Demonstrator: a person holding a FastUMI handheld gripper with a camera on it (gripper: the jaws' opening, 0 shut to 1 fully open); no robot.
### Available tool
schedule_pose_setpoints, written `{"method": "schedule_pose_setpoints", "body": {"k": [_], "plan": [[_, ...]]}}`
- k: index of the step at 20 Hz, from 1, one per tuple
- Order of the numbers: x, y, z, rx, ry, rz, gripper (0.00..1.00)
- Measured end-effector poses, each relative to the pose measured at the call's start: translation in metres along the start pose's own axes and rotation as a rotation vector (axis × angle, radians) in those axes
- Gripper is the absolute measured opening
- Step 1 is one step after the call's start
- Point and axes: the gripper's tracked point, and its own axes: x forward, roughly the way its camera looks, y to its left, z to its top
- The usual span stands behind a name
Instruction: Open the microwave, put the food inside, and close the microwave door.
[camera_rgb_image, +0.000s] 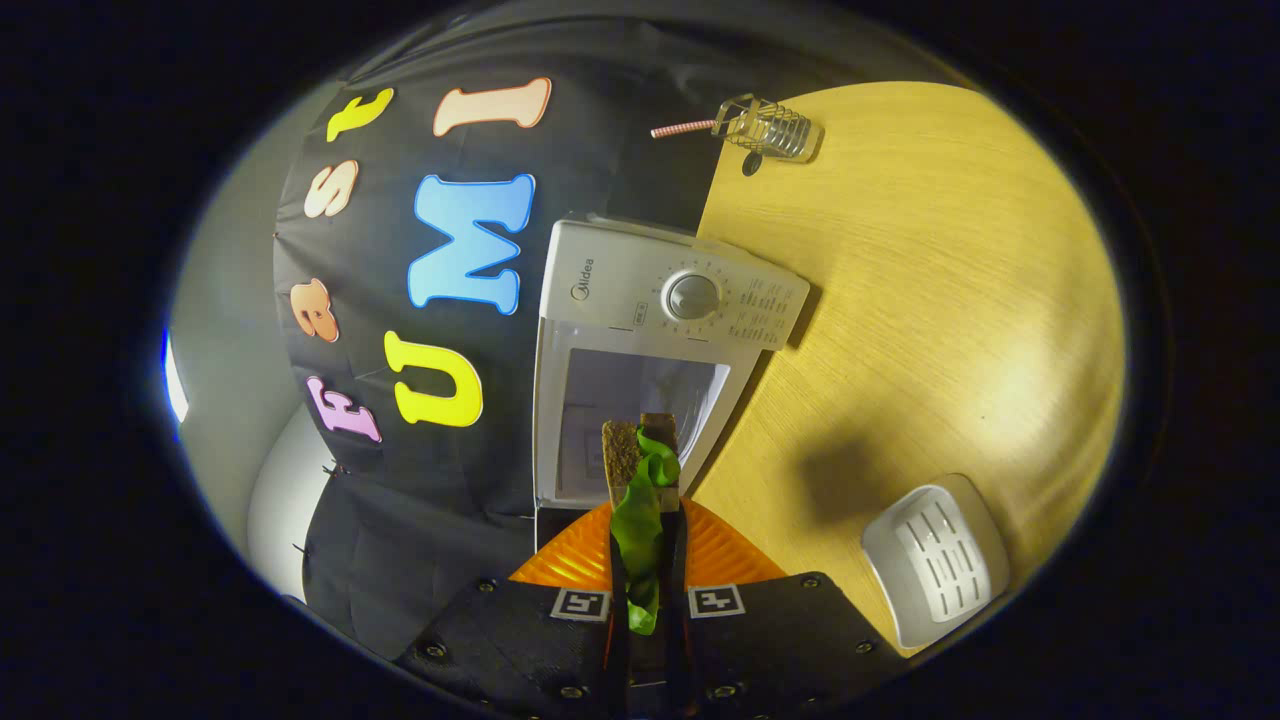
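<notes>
Gripper view | we see tongs (645, 560) clamped on brown-bread sandwich with green lettuce (640, 480) | white microwave (640, 340) just beyond, on wooden surface (930, 300)

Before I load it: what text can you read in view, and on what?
"Midea": microwave control panel, beside the dial.
Print around the dial: too small to read.
Tongs, shut on the sandwich: square markers, no words.
</notes>
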Motion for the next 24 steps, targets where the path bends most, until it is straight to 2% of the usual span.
{"method": "schedule_pose_setpoints", "body": {"k": [4,8,12,15,24], "plan": [[0.046,0.017,0.008,0.062,-0.125,0.032,0.14],[0.109,0.016,0.012,0.161,-0.245,0.018,0.15],[0.152,0.009,0.021,0.239,-0.355,0.009,0.14],[0.176,0.006,0.026,0.283,-0.400,0.012,0.14],[0.239,-0.006,0.028,0.269,-0.448,-0.042,0.15]]}}
